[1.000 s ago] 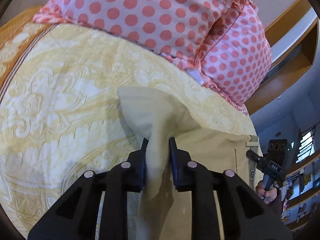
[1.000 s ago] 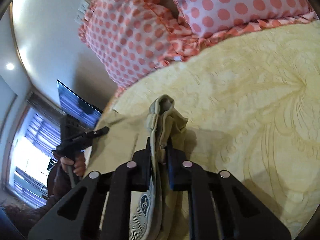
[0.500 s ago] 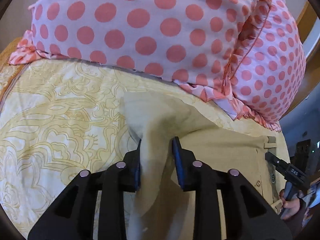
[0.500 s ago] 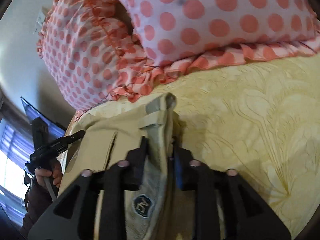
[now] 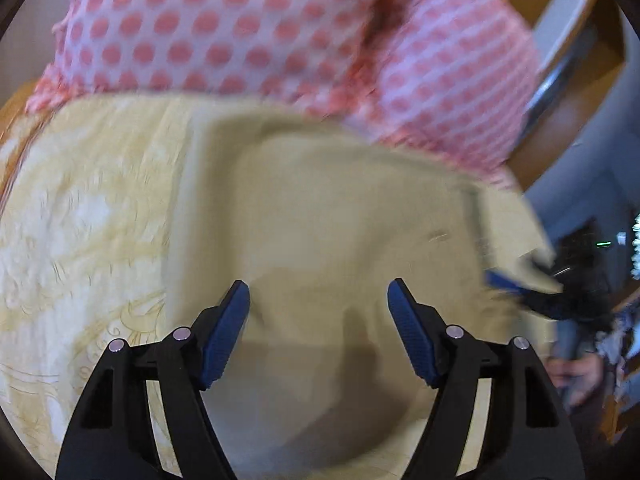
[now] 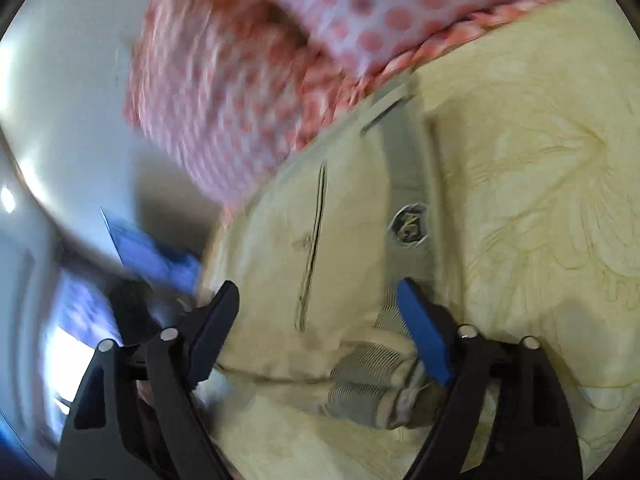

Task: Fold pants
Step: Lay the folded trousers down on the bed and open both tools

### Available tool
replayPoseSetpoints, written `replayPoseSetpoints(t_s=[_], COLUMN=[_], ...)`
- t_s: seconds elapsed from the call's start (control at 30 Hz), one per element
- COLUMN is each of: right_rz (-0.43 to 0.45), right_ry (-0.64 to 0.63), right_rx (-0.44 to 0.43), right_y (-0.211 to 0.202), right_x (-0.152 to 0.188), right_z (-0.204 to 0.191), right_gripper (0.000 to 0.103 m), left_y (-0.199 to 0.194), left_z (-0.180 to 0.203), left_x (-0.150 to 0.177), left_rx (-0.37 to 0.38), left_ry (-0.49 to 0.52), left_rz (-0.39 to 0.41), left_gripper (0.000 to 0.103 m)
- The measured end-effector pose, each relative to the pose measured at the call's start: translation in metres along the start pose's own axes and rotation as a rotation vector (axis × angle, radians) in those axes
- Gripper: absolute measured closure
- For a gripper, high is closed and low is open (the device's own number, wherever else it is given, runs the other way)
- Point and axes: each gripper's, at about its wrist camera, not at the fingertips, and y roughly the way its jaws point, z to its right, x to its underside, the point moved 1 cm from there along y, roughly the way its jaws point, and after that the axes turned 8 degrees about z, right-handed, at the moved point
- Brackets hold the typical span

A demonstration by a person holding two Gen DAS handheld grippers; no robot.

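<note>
The beige pants [image 5: 320, 220] lie folded flat on the yellow patterned bedspread [image 5: 88, 220], just below the pink polka-dot pillows. My left gripper [image 5: 318, 300] is open and empty above the cloth. In the right wrist view the pants [image 6: 352, 240] show a pocket slit, a round label [image 6: 410, 224] and the striped inner waistband [image 6: 372, 376]. My right gripper [image 6: 316, 300] is open and empty above the waistband end. Both views are motion-blurred.
Pink polka-dot pillows [image 5: 260, 32] lie at the head of the bed, also in the right wrist view [image 6: 248, 92]. A wooden headboard [image 5: 568, 60] stands at the right. The other gripper [image 5: 552, 300] and a hand show at the right edge. A wall [image 6: 72, 80] is at the left.
Both grippers have opened and let go of the pants, which now lie flat on the bed. Both grippers have pulled back from the pillows.
</note>
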Motion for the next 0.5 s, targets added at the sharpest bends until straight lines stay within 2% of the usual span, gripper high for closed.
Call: replayPoseSetpoints(t_s=[0.03, 0.07, 0.13, 0.2, 0.27, 0.37, 0.5], right_rz=[0.010, 0.025, 0.077, 0.131, 0.167, 0.226, 0.261], right_ry=[0.020, 0.010, -0.116, -0.295, -0.419, -0.579, -0.653], right_rx=[0.038, 0.060, 0.149, 0.188, 0.223, 0.300, 0.397], right_y=[-0.003, -0.007, -0.022, -0.037, -0.047, -0.051, -0.048], right_x=[-0.001, 0.001, 0.015, 0.043, 0.068, 0.117, 0.160], right_z=[0.000, -0.004, -0.027, -0.055, -0.068, -0.082, -0.085], right_gripper=[0.027, 0.020, 0.003, 0.003, 0.002, 0.002, 0.002], left_y=[0.000, -0.001, -0.014, -0.046, -0.076, -0.110, -0.122], left_z=[0.001, 0.003, 0.007, 0.011, 0.011, 0.006, 0.005], left_x=[0.001, 0.002, 0.007, 0.019, 0.038, 0.075, 0.127], left_rx=[-0.013, -0.069, -0.076, -0.075, -0.145, -0.238, -0.309], left_ry=[0.021, 0.040, 0.042, 0.062, 0.089, 0.129, 0.153], left_rz=[0.036, 0.039, 0.058, 0.127, 0.192, 0.263, 0.280], left_gripper=[0.031, 0.031, 0.031, 0.028, 0.008, 0.004, 0.004])
